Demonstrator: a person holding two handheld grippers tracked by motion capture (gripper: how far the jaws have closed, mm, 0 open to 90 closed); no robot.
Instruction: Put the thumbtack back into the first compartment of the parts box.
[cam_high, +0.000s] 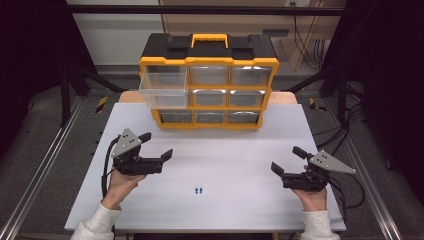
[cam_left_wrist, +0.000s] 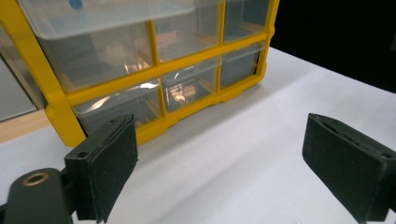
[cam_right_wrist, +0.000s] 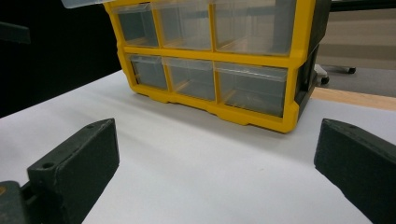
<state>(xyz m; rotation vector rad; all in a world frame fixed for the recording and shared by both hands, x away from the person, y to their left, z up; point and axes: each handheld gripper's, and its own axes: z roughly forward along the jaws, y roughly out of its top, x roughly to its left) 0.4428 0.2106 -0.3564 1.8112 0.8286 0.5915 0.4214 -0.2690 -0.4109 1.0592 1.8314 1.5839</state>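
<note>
A yellow and black drawer cabinet (cam_high: 209, 80) stands at the far middle of the white desk (cam_high: 240, 165). It has nine clear drawers in three rows. The top left drawer (cam_high: 162, 85) is pulled out toward the person, and in the left gripper view a small blue thing (cam_left_wrist: 74, 3) lies inside it. Two small blue pieces (cam_high: 198, 190) lie side by side on the desk near the front edge, between the two hands and well apart from both. The left tongs (cam_high: 157, 146) are held above the desk at the left, wide open and holding nothing. The right tongs (cam_high: 286, 160) are at the right, also wide open and empty. Both point toward the cabinet.
</note>
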